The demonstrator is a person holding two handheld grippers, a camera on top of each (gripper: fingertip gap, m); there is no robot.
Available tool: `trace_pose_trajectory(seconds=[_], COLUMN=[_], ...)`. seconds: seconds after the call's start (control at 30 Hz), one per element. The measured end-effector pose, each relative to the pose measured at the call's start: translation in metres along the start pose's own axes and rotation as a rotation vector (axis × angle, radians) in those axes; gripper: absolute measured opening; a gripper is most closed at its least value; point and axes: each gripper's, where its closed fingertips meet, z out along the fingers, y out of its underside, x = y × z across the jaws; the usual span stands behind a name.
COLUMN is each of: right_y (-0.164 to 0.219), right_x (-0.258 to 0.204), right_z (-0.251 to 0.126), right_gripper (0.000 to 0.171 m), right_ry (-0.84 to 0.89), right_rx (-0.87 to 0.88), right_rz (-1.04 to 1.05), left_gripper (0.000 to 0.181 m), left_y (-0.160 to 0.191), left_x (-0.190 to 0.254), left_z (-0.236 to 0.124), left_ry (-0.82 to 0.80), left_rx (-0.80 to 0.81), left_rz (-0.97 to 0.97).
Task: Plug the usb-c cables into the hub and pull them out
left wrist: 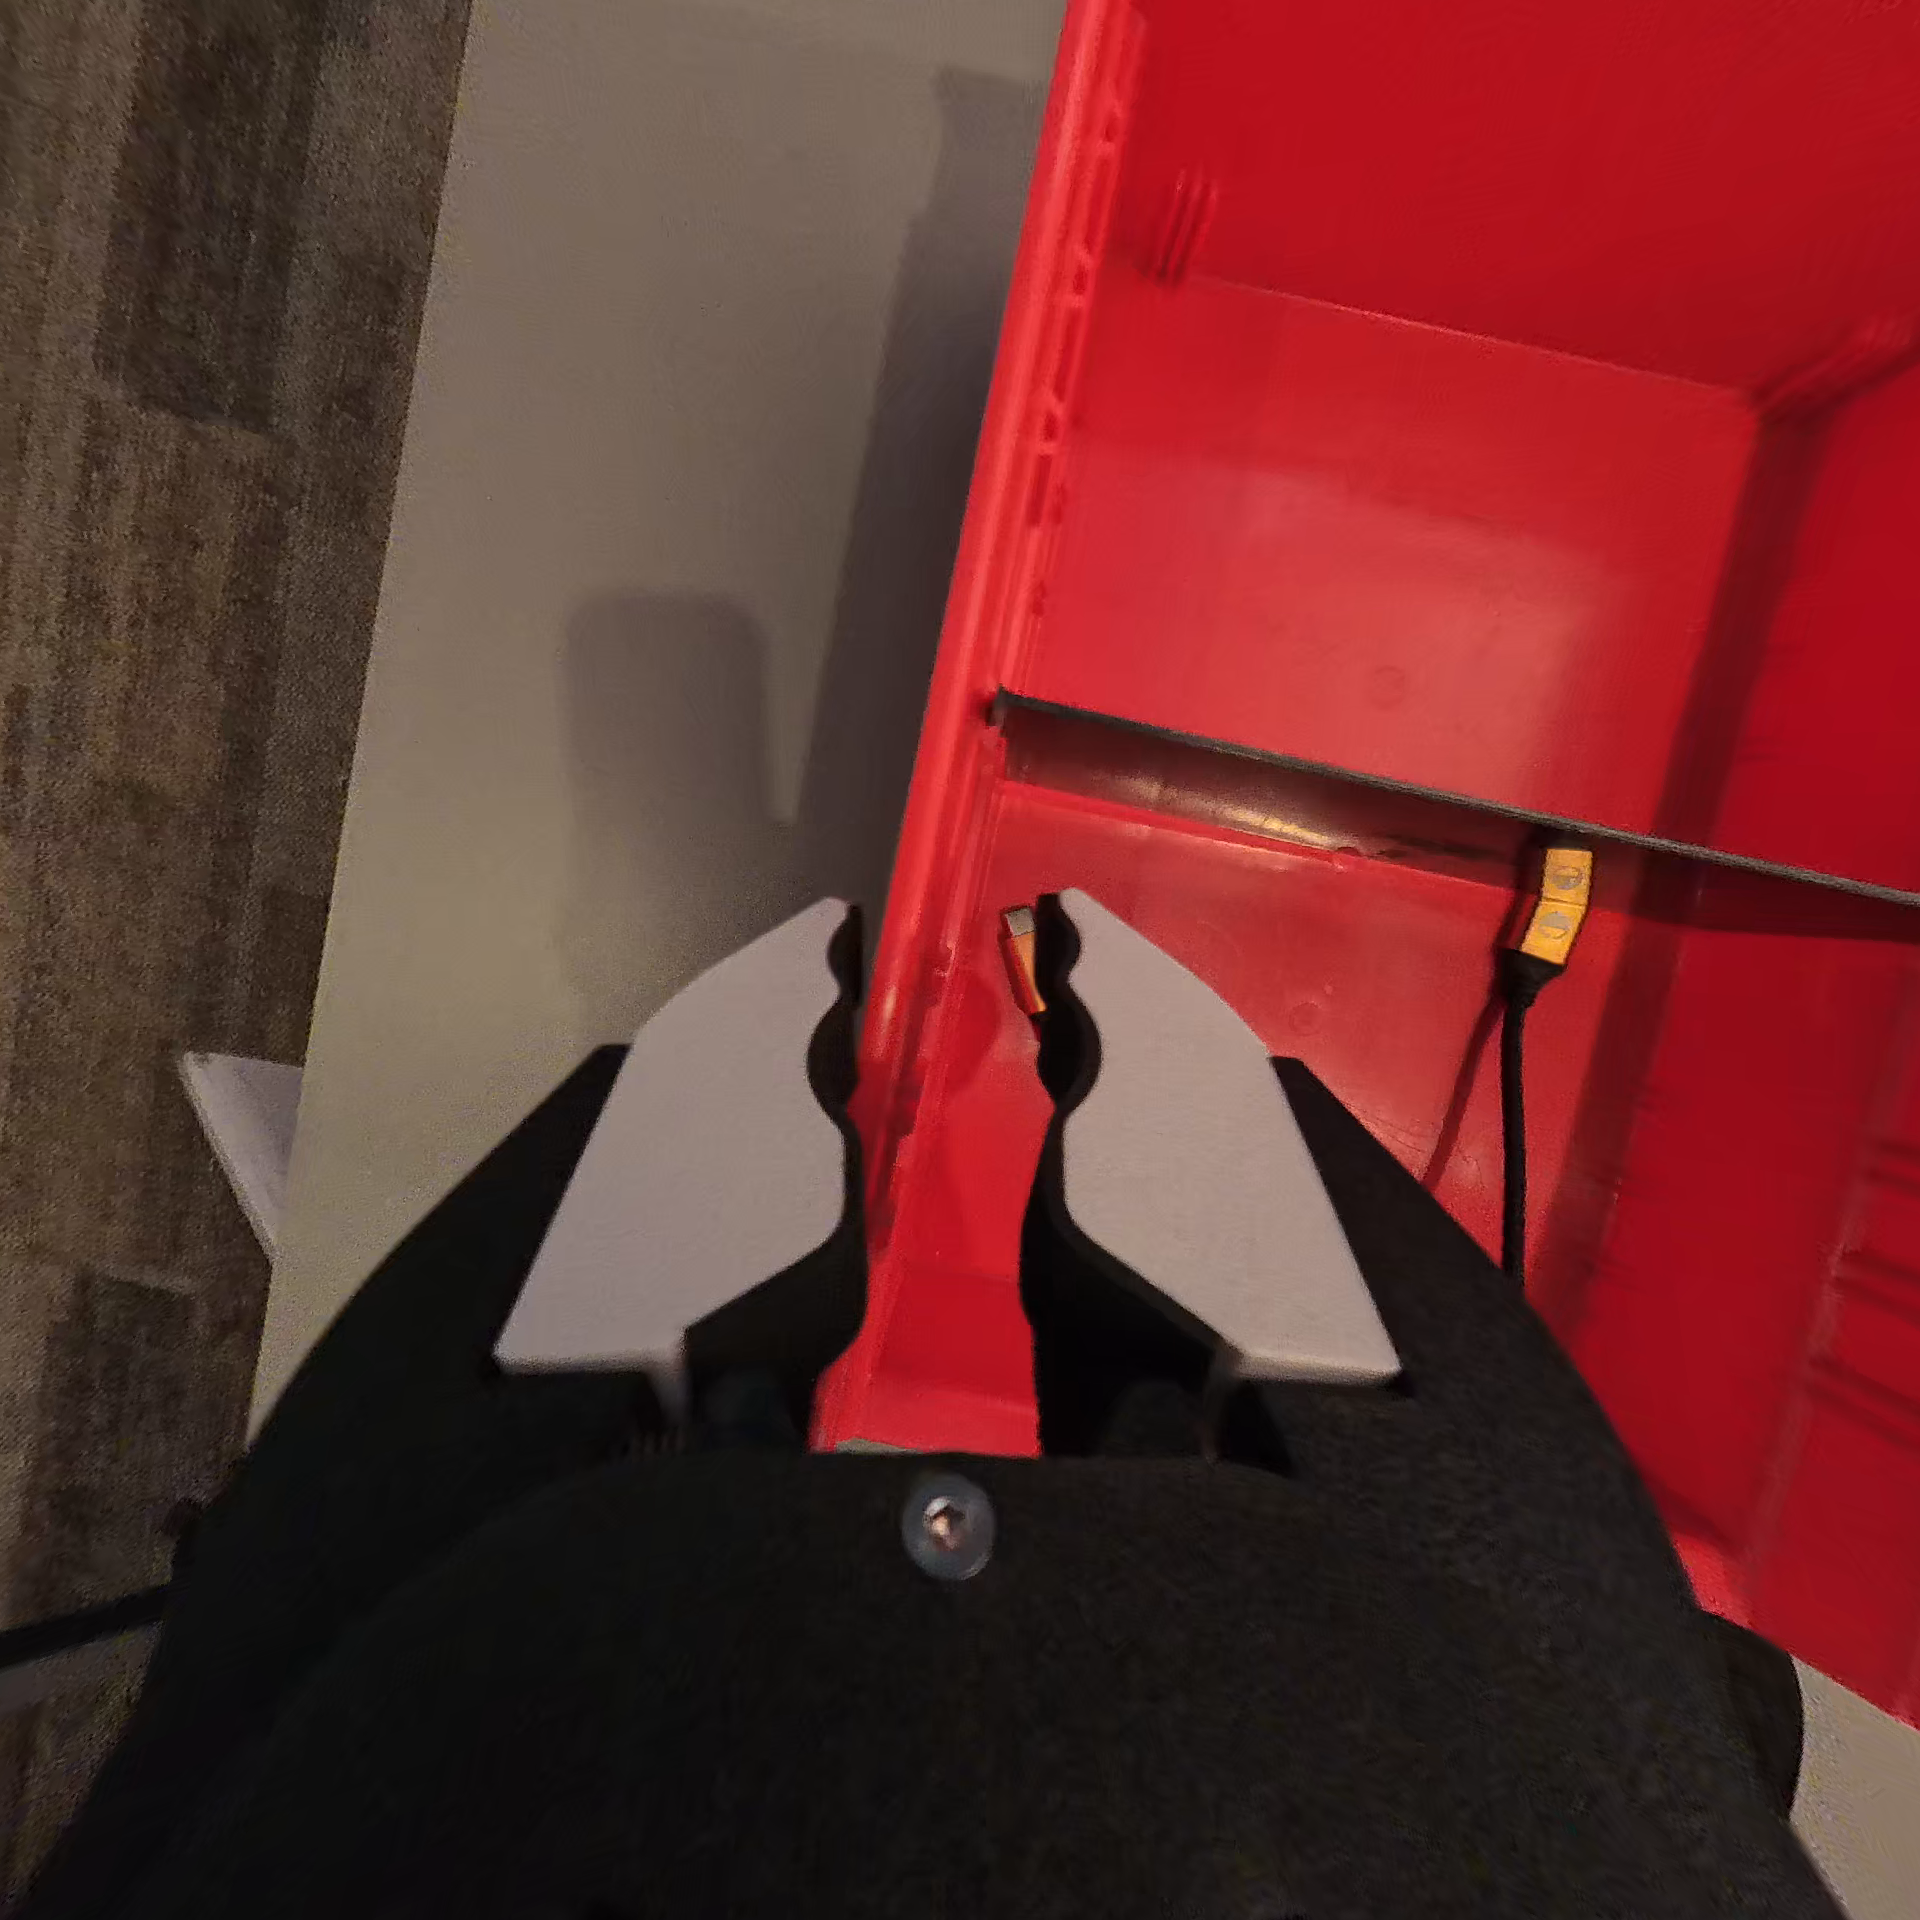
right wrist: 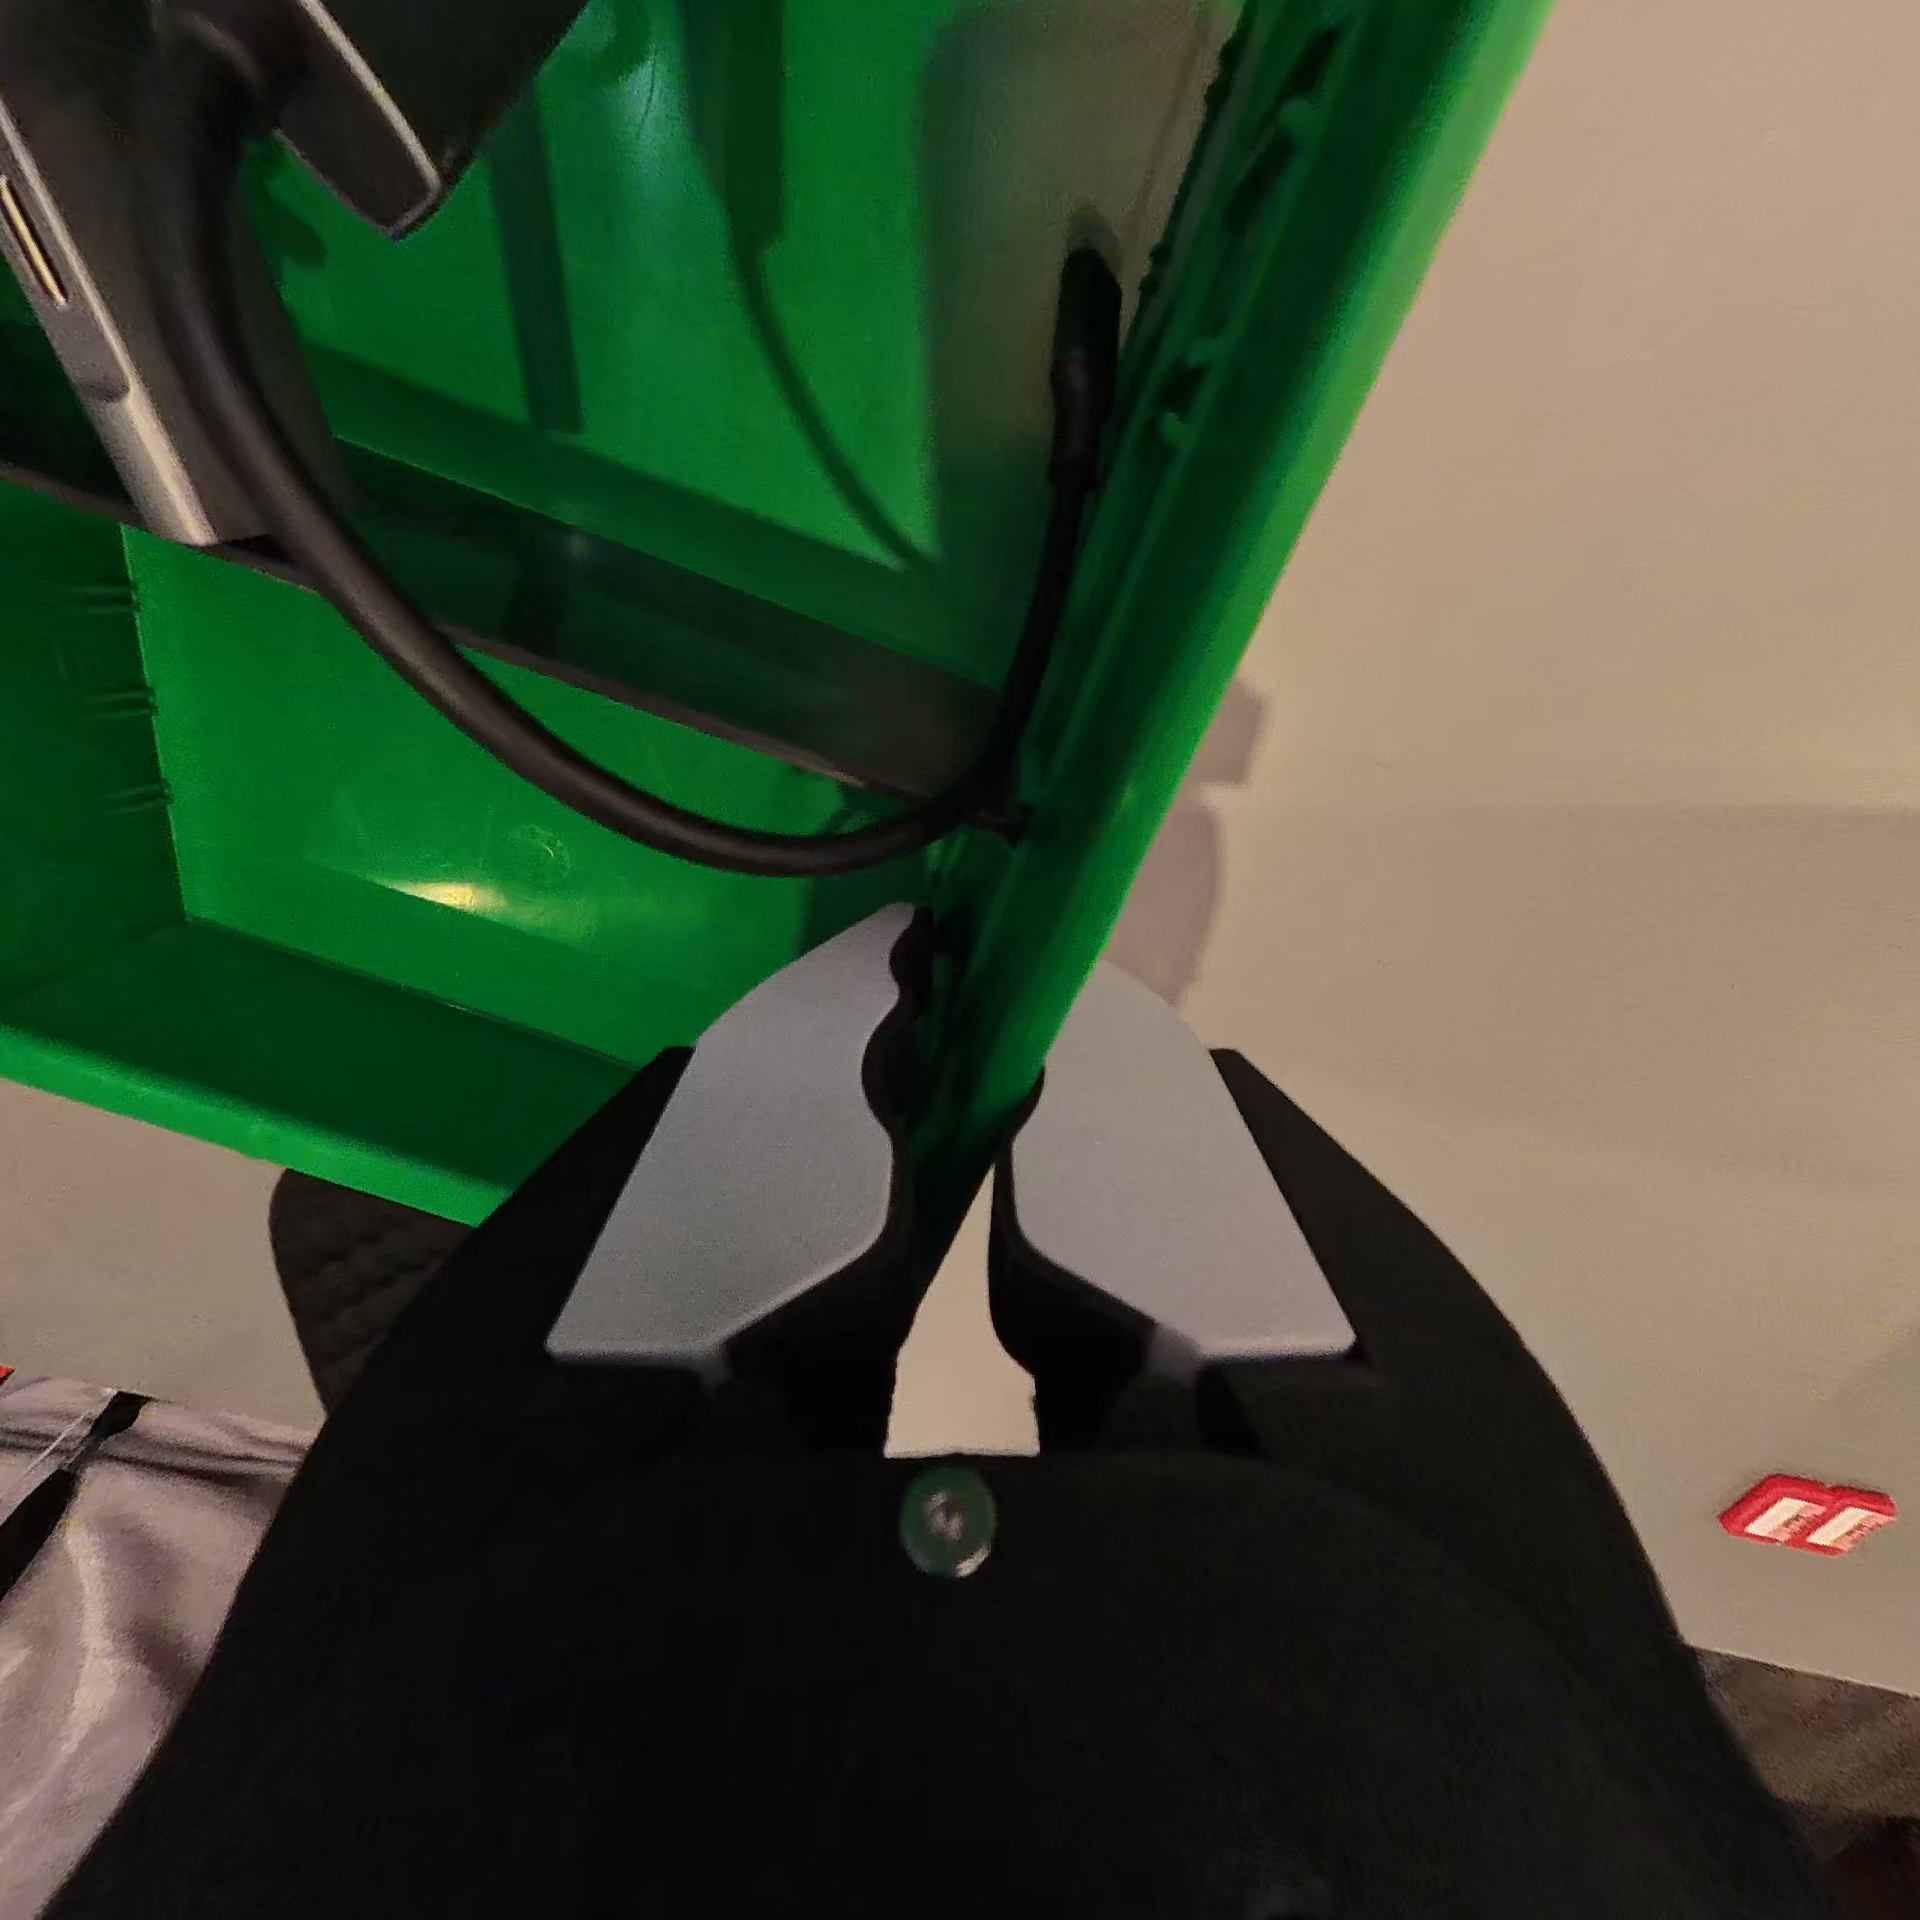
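A: Left gripper (left wrist: pixel 951 971) straddles the red bin's side wall (left wrist: pixel 971 852), jaws narrow but not plainly pinching; probably steadies the bin.

B: Beyond its tips?

A: Loose orange usb-c plug (left wrist: pixel 1020 958) just inside that wall, touching the inner finger. Second orange plug (left wrist: pixel 1551 902) farther in, against the black divider (left wrist: pixel 1455 800), black cable (left wrist: pixel 1514 1101) trailing back. Open room past the divider; pale worktop (left wrist: pixel 623 468) outside the wall.

B: Right side?

A: Right gripper (right wrist: pixel 997 961) clamps the green bin's side wall (right wrist: pixel 1143 623), likely as an anchor. Black cable (right wrist: pixel 499 717) loops inside that wall toward the grey hub (right wrist: pixel 99 384) at the far corner. Nothing plugged yet, seemingly. Bare worktop outside the wall; small red block (right wrist: pixel 1803 1529) well apart.
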Motion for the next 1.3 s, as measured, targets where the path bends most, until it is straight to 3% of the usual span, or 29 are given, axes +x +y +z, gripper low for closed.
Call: trace_pose_trajectory(seconds=[0.07,0.27,0.4,0.73,0.97,1.13,1.3], right_y=[-0.002,-0.012,-0.02,-0.028,-0.026,-0.037,-0.054], right_x=[-0.007,-0.041,-0.07,-0.135,-0.147,-0.149,-0.149], right_z=[0.001,0.004,0.007,0.015,0.016,0.006,-0.033], right_gripper=[0.01,0.014,0.014,0.017,0.023,0.027,0.031], right_ry=[-0.004,-0.032,-0.04,-0.029,0.0,-0.009,0.056], right_rx=[-0.013,-0.06,-0.1,-0.165,-0.192,-0.12,0.09], right_rz=[-0.009,-0.065,-0.104,-0.236,-0.273,-0.258,-0.253], left_gripper=[0.016,0.005,0.011,0.021,0.025,0.027,0.041], left_y=[0.004,0.019,0.021,0.037,0.043,0.019,-0.043], left_x=[0.001,0.049,0.065,0.131,0.16,0.163,0.175], left_z=[-0.002,-0.007,-0.005,-0.013,-0.018,-0.038,-0.093], left_ry=[-0.006,0.199,0.069,-0.046,-0.03,-0.045,-0.113], left_rx=[-0.03,-0.131,-0.195,-0.335,-0.352,-0.199,0.231], left_rz=[0.015,0.118,0.296,0.535,0.64,0.615,0.576])
